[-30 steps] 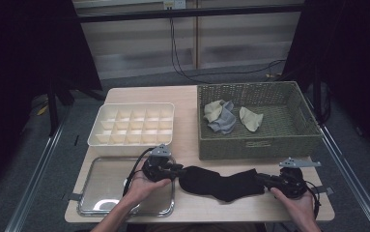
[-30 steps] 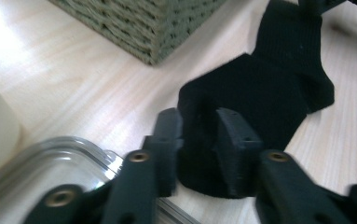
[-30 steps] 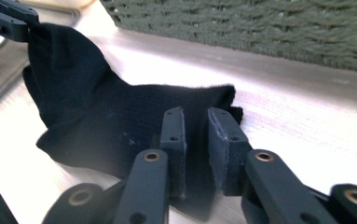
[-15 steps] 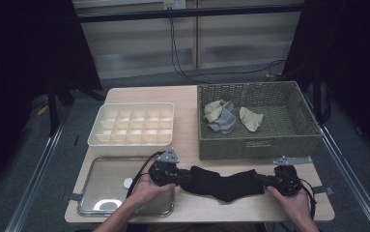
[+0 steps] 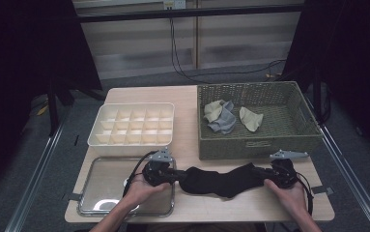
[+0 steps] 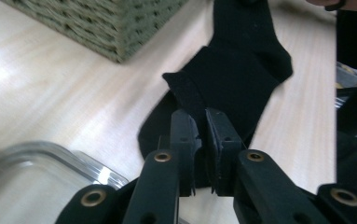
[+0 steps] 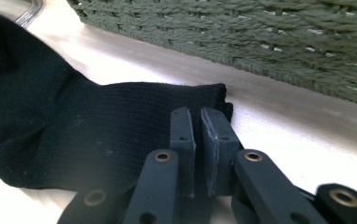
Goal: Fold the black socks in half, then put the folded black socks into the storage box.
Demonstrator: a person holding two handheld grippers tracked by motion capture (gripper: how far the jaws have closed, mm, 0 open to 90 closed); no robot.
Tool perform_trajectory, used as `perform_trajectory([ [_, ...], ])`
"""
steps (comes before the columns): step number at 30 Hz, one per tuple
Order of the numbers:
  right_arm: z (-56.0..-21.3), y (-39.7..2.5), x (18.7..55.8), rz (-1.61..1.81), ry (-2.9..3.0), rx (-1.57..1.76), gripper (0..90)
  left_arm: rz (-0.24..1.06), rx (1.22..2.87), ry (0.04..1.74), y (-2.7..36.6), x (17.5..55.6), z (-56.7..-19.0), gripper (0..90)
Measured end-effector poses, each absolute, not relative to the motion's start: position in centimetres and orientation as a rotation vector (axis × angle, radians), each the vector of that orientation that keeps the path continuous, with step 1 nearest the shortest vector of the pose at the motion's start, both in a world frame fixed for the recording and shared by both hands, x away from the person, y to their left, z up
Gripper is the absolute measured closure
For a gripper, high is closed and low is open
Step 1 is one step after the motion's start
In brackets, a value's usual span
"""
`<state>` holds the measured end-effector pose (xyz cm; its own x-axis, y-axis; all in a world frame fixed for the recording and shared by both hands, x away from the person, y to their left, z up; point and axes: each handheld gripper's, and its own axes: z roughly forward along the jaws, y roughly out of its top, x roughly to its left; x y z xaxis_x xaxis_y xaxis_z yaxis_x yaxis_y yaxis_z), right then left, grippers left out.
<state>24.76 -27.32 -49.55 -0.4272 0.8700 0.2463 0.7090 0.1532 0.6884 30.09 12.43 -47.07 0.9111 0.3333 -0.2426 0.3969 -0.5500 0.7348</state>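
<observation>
1. My left gripper (image 5: 172, 175) pinches the black sock's (image 5: 223, 179) left end, beside the metal tray (image 5: 100, 193).
2. My right gripper (image 5: 268, 174) pinches its right end, near the wicker basket (image 5: 255, 145).

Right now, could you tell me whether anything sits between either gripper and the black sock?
No, nothing does. The left gripper is shut on one end of the black sock and the right gripper is shut on the other end, so the sock spans between them on the table, in front of the wicker basket.
</observation>
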Motion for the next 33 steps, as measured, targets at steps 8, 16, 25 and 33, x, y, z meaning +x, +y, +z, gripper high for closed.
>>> perform_trajectory([
  [8, -49.5, -27.3, 24.6, 1.175, 2.219, 1.544, 76.7, -0.072, 2.109, 0.519, 13.1, 30.1, -45.8, 71.4],
  [16, -49.4, -27.6, 24.5, 1.197, 2.19, 1.559, 66.4, -0.108, 2.248, 0.488, 10.8, 30.3, -48.3, 75.3],
  [25, -49.5, -27.9, 24.5, 1.166, 2.194, 1.582, 59.6, -0.089, 2.285, 0.511, 10.7, 30.3, -49.3, 74.4],
  [33, -49.9, -27.4, 24.7, 1.113, 2.238, 1.559, 60.5, -0.091, 2.279, 0.514, 10.8, 30.2, -49.4, 71.7],
])
